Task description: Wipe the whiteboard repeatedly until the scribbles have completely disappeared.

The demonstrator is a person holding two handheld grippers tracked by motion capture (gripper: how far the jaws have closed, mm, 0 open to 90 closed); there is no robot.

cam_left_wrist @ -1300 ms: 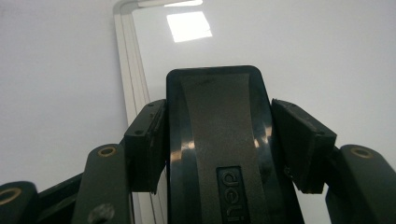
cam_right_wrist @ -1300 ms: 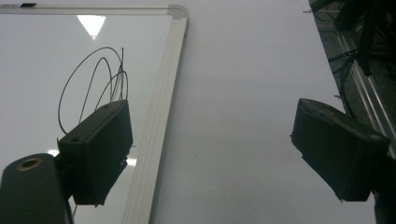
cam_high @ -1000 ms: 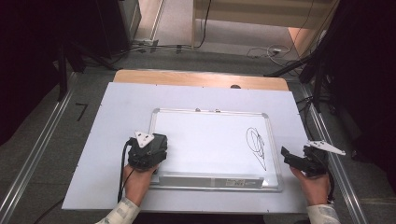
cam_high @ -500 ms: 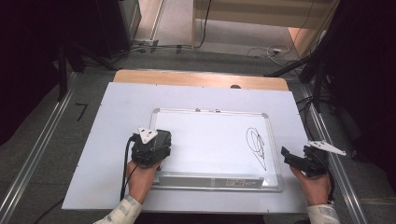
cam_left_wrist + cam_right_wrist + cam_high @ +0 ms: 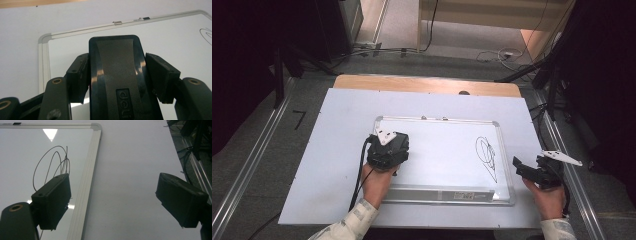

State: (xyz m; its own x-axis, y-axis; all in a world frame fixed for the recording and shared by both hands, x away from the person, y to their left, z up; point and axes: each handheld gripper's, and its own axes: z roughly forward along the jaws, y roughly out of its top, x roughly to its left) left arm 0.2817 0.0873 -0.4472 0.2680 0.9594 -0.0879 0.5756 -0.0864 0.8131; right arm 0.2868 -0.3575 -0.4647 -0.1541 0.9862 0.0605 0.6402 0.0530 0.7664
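Observation:
A metal-framed whiteboard (image 5: 437, 120) lies on the white table cover, with a black pen scribble (image 5: 487, 156) near its right end. My left gripper (image 5: 388, 146) hovers over the board's left part, shut on a black eraser (image 5: 116, 67) with a "deli" logo; both pads (image 5: 80, 72) press its sides. In the left gripper view the whiteboard (image 5: 175, 37) stretches ahead of the eraser. My right gripper (image 5: 520, 170) rests by the board's right edge, open with nothing between its pads. In the right gripper view the gripper (image 5: 113, 187) straddles the board's frame (image 5: 90, 165), the scribble (image 5: 50, 162) just ahead.
A white cover sheet (image 5: 337, 130) spans the table, with a wooden strip (image 5: 427, 82) along its far edge. Aluminium rails (image 5: 252, 165) run down both sides. Cables (image 5: 497, 55) lie on the floor beyond, and dark stands sit at the right.
My left gripper has carried the eraser rightward and a little farther onto the whiteboard, rising slightly. The right gripper has stayed where it was.

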